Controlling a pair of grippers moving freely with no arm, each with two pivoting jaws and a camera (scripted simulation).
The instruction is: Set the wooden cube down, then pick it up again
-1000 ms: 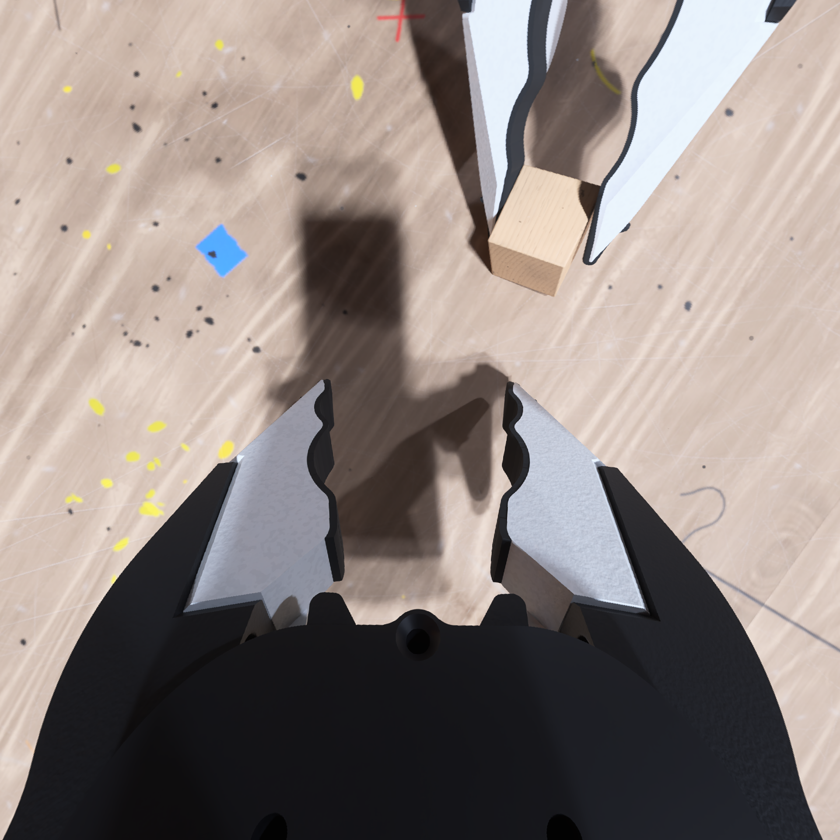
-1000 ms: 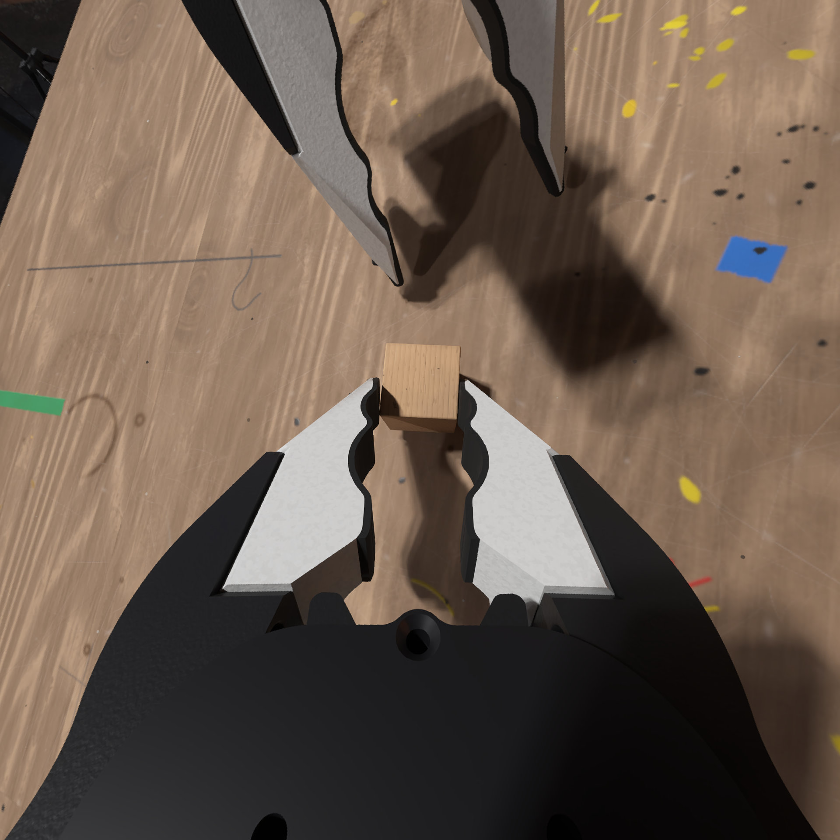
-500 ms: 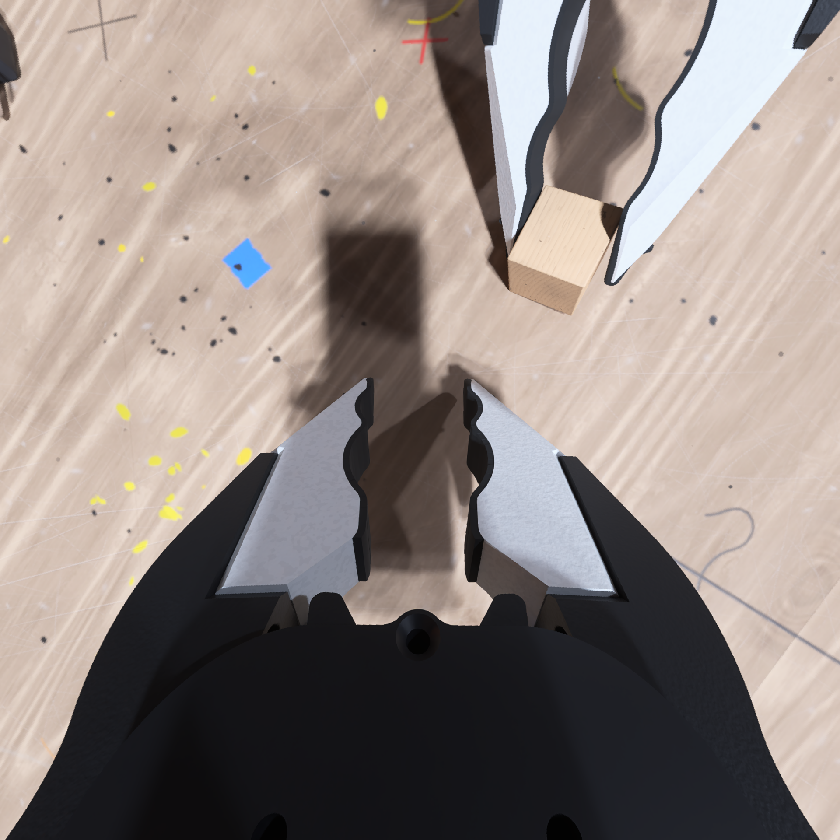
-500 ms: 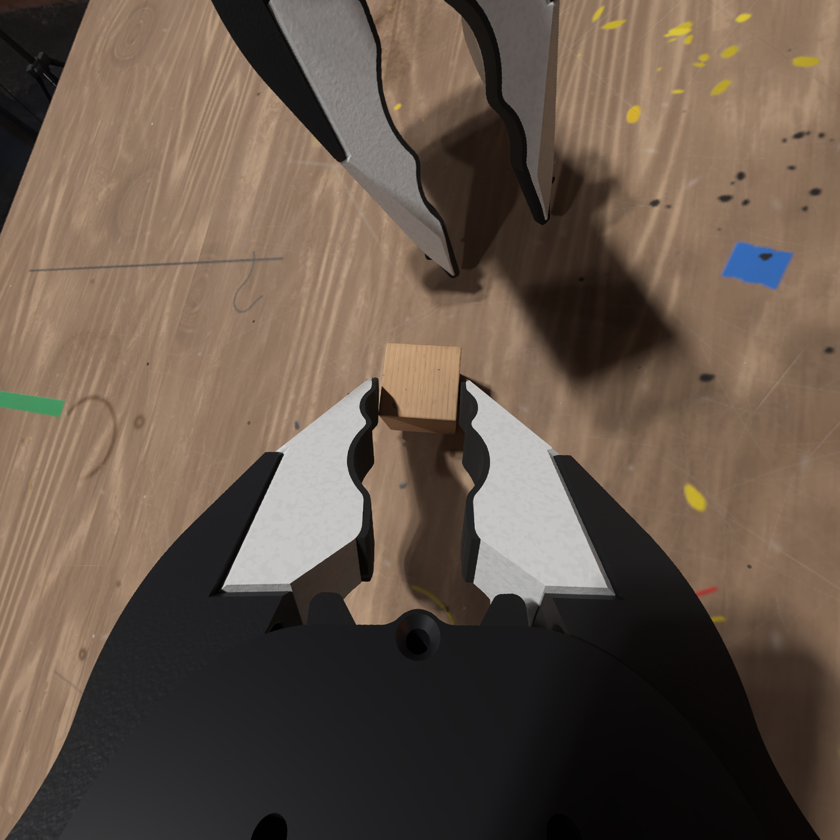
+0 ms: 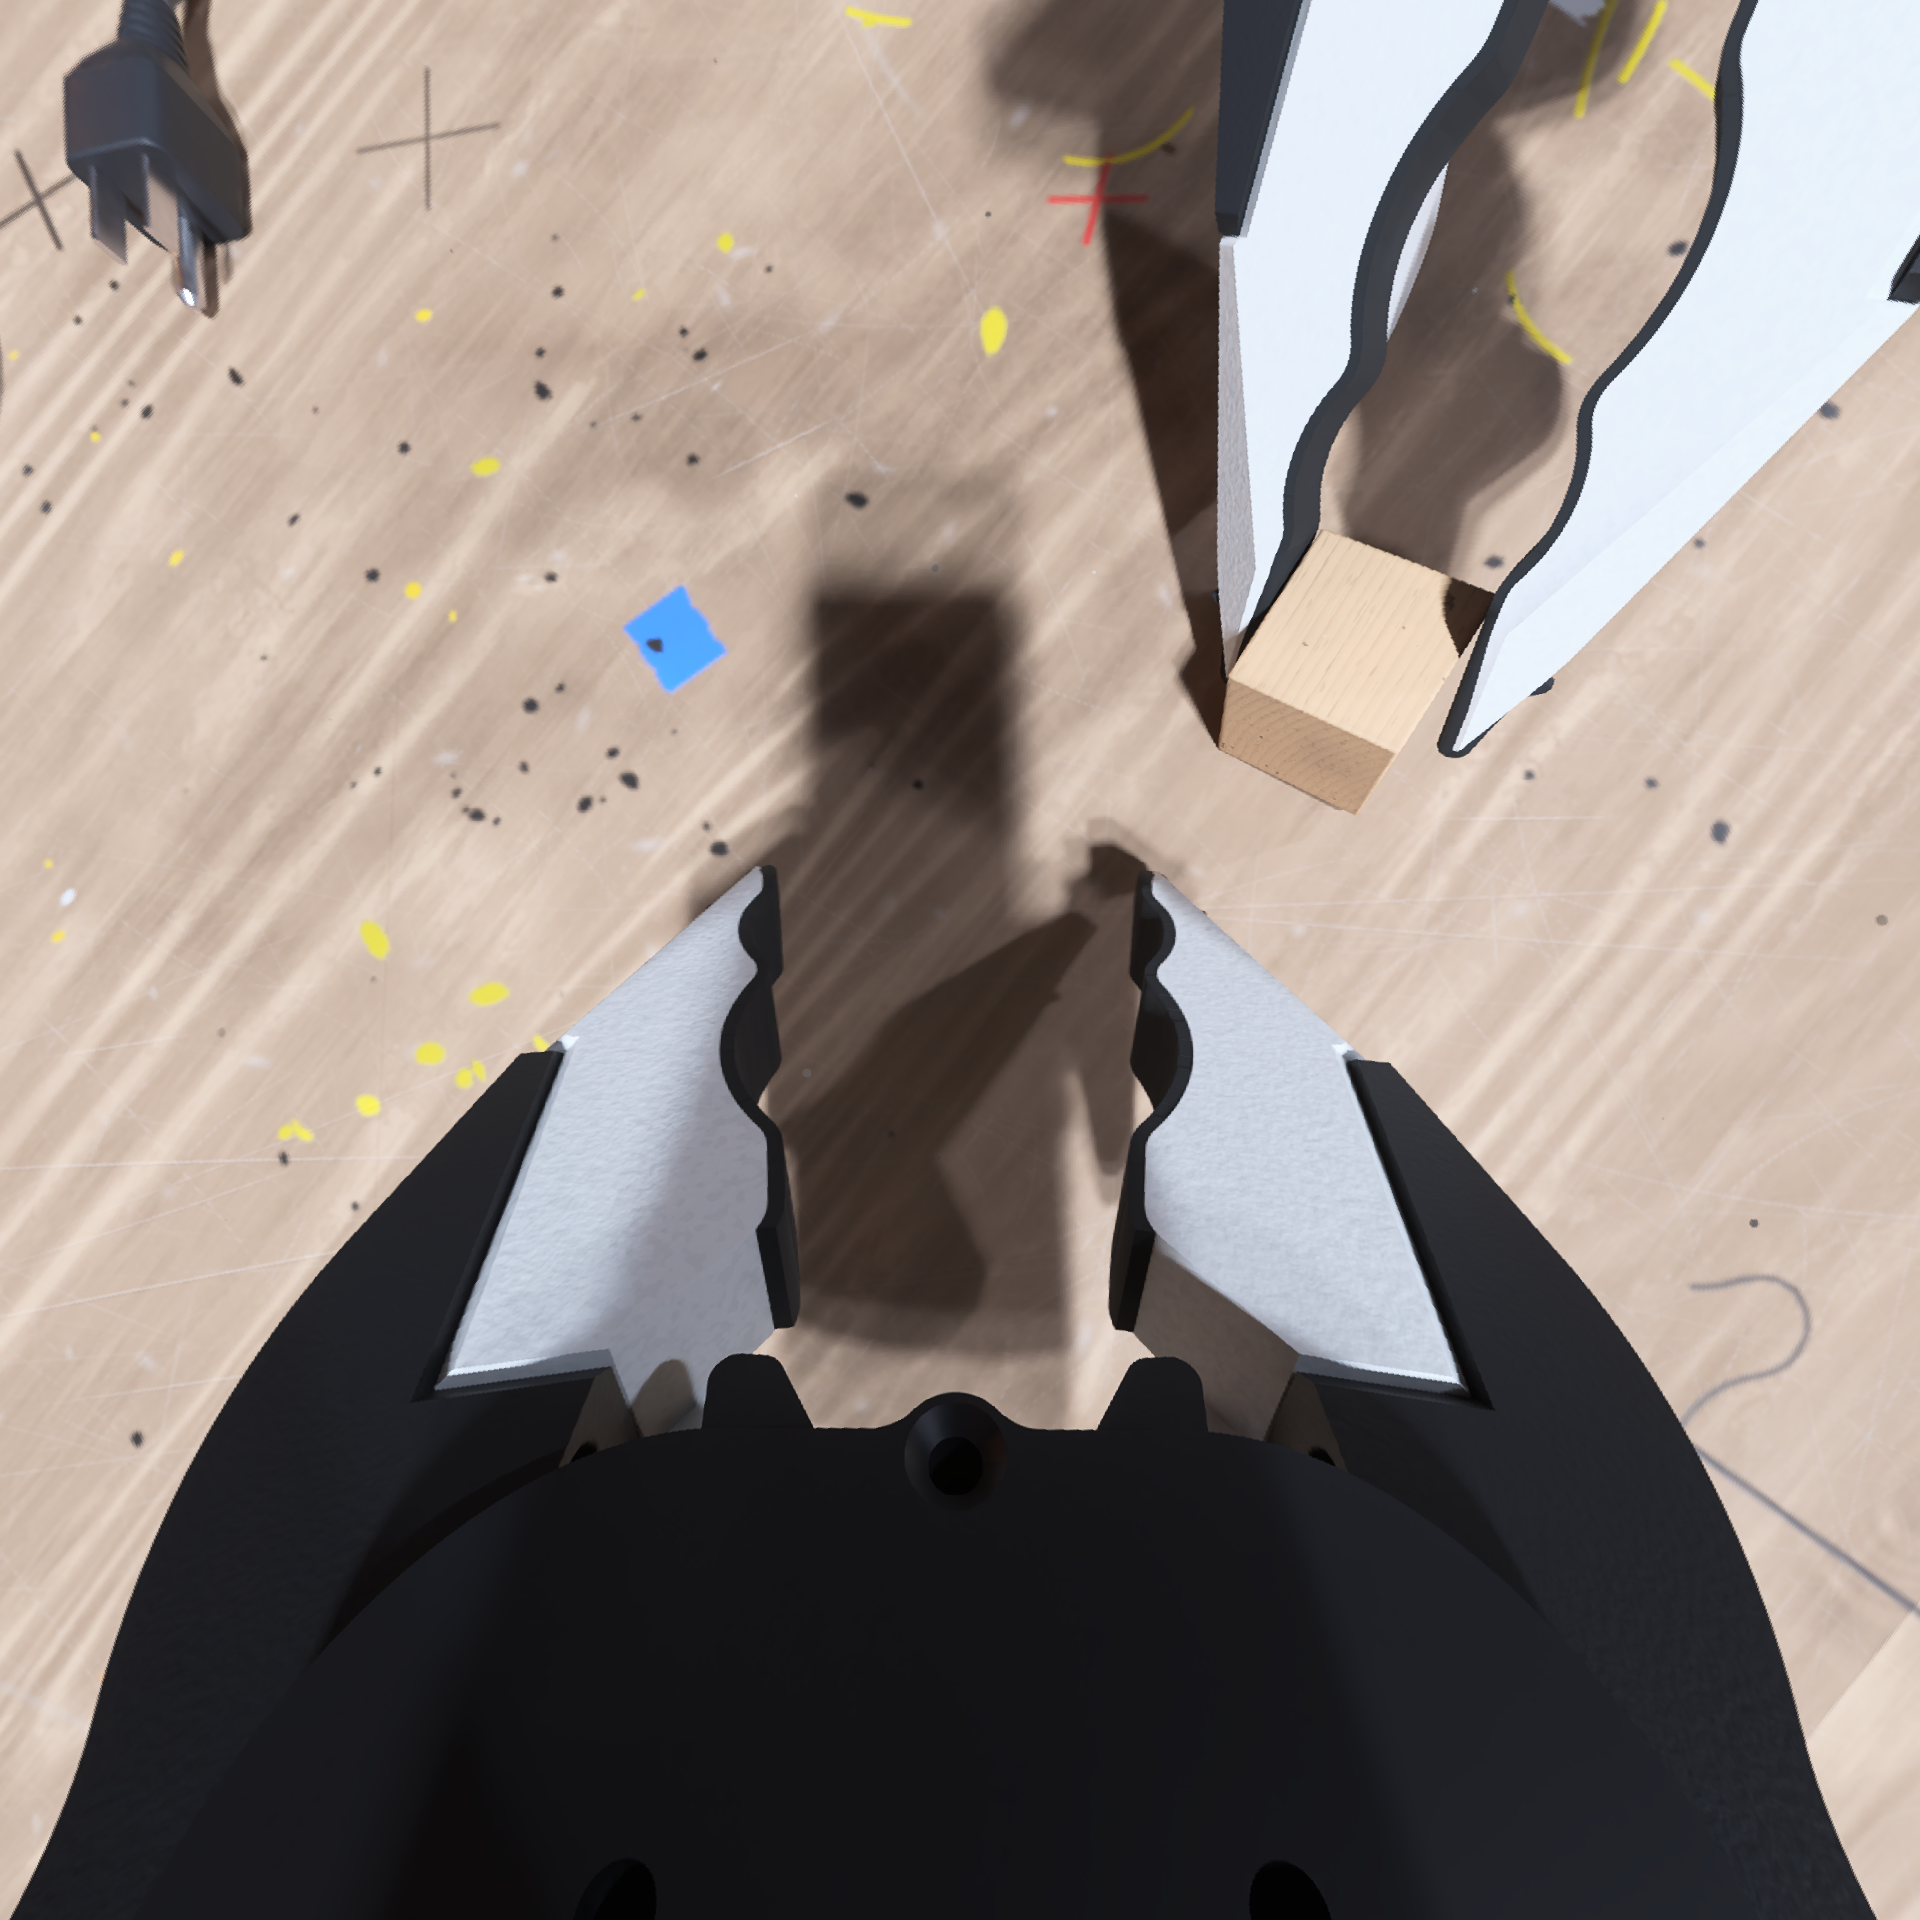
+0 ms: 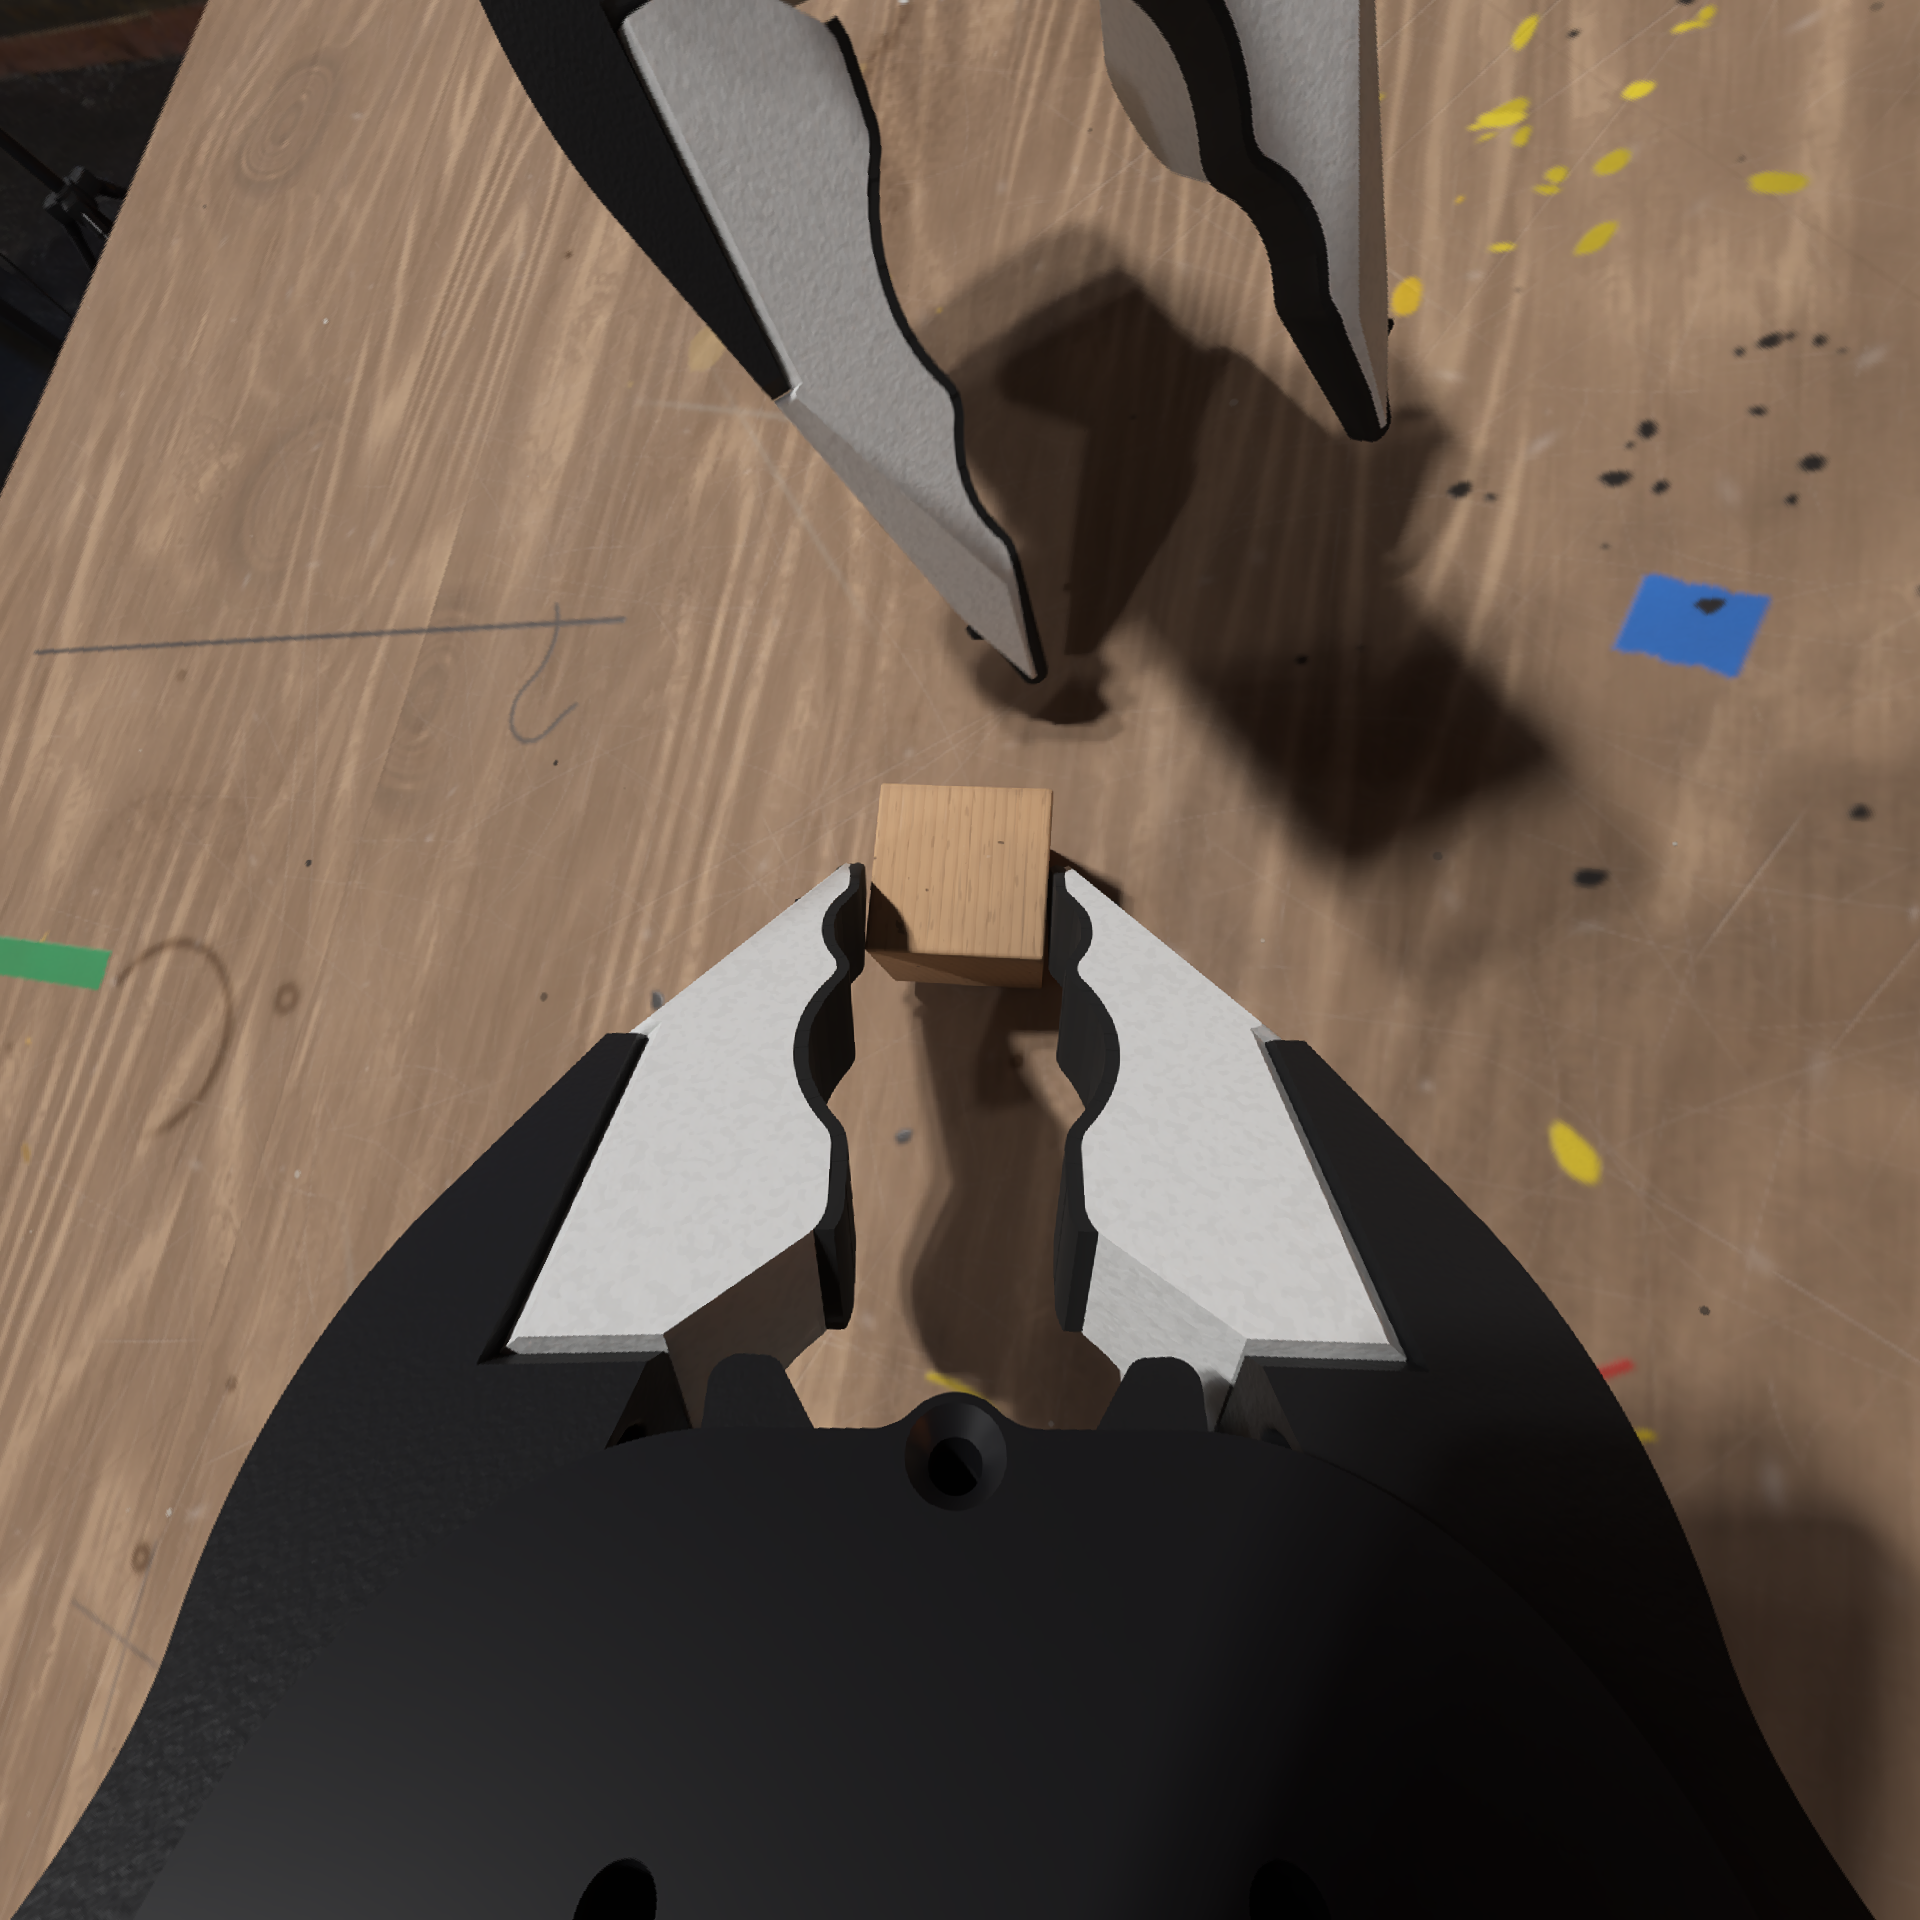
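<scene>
Wooden cube (image 6: 961,883): on table (image 6: 416,468), pinched between right gripper (image 6: 958,902) fingertips. Left gripper (image 5: 954,894): spread wide, empty, near cube. Plug (image 5: 156,177): far corner.

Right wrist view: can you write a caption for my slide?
Right gripper pinches the wooden cube on the table, left gripper open beyond.

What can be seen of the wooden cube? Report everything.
The wooden cube is a small block of pale, light-grained wood with crisp edges and a few dark specks. It sits upright and flat on the wooden tabletop, between the fingertips of the right gripper, which flank its two sides; whether they press it is unclear.
</scene>
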